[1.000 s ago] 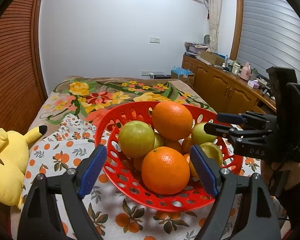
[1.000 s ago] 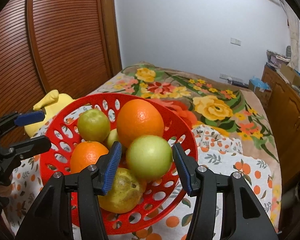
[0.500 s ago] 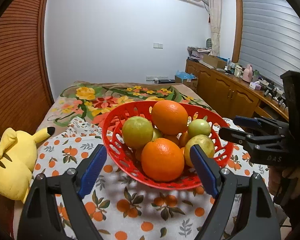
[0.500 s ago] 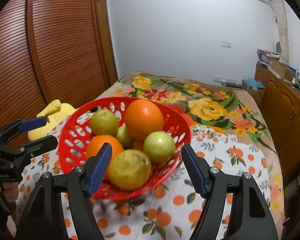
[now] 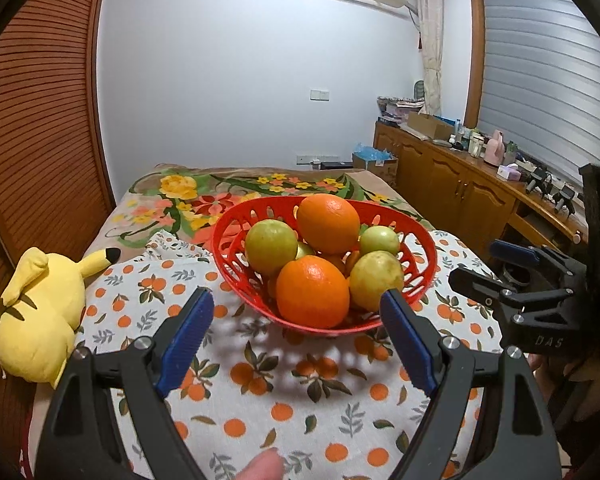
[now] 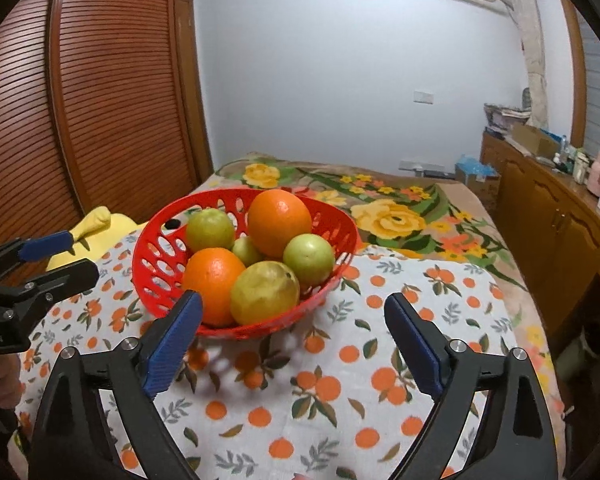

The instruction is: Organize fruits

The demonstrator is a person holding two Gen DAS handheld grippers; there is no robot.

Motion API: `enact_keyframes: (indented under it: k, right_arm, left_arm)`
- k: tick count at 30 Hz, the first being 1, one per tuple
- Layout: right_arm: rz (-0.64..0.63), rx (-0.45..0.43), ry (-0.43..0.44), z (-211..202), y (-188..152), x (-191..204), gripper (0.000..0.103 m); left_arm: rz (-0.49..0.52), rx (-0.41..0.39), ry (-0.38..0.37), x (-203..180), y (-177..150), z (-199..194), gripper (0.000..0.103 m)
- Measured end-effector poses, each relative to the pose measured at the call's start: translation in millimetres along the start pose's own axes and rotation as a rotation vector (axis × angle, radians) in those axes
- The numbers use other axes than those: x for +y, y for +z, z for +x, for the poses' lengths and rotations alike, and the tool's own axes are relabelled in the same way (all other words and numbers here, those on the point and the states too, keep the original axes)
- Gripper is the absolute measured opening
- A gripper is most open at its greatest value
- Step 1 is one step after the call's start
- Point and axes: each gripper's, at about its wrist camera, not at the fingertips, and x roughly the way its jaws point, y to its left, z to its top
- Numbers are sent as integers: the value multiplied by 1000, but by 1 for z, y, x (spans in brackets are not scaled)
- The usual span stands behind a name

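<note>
A red perforated basket sits on the orange-print cloth, heaped with two oranges, green fruits and a yellowish one. My left gripper hangs open in front of the basket with nothing between its pads. In the right wrist view the basket lies ahead and to the left of my right gripper, whose jaws are opening and hold nothing. Each gripper shows in the other's view: the right gripper at the right edge, the left gripper at the left edge.
A yellow plush toy lies left of the cloth. A floral blanket covers the bed behind the basket. Louvred wooden doors stand on the left, and a cluttered wooden cabinet on the right. A fingertip shows at the bottom edge.
Both grippers have drawn back from the basket, which now looks smaller. The right jaws have widened away from the green fruit they flanked; it stays in the basket.
</note>
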Motion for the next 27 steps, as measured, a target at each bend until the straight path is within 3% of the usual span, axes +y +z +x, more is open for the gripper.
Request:
enact_keyframes:
  k: [5,27]
  right_arm:
    - [9,-17,-20,-18,-7,2,96]
    - [33,-112,-39,-74,-13,8,96]
  left_arm:
    - [-5,-3,40,-4,-5,-14,86]
    - [21,-62,31,-28,-11,-65,90]
